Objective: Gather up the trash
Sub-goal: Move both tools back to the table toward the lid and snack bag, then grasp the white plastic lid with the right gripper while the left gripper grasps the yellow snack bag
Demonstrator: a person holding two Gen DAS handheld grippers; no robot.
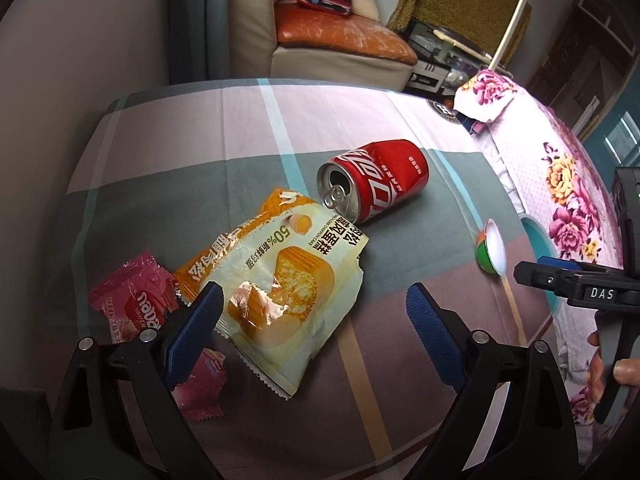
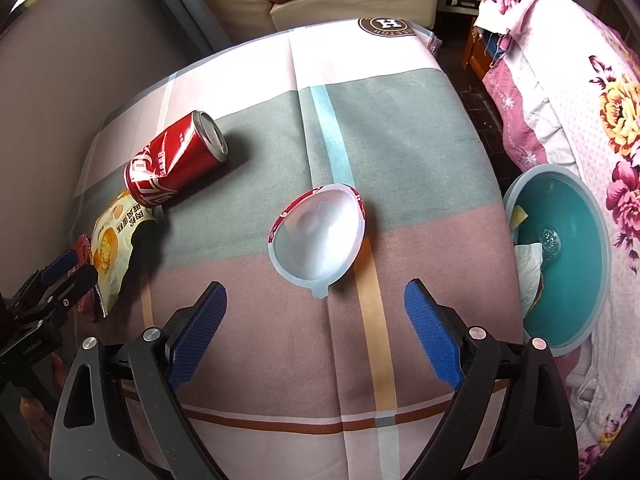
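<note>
Teal bin (image 2: 568, 264): I see it beside the table (image 2: 400, 128) at my right, already holding some paper scraps; collecting looks barely begun.
Left gripper (image 1: 314, 320): spread wide, empty, over the yellow cake wrapper (image 1: 280, 280).
Right gripper (image 2: 316, 320): spread wide, empty, facing the plastic cup (image 2: 320, 232).
Still out: red can (image 1: 376, 180) on its side, pink wrapper (image 1: 136, 304), cup, cake wrapper.
My judgement: four pieces left.
</note>
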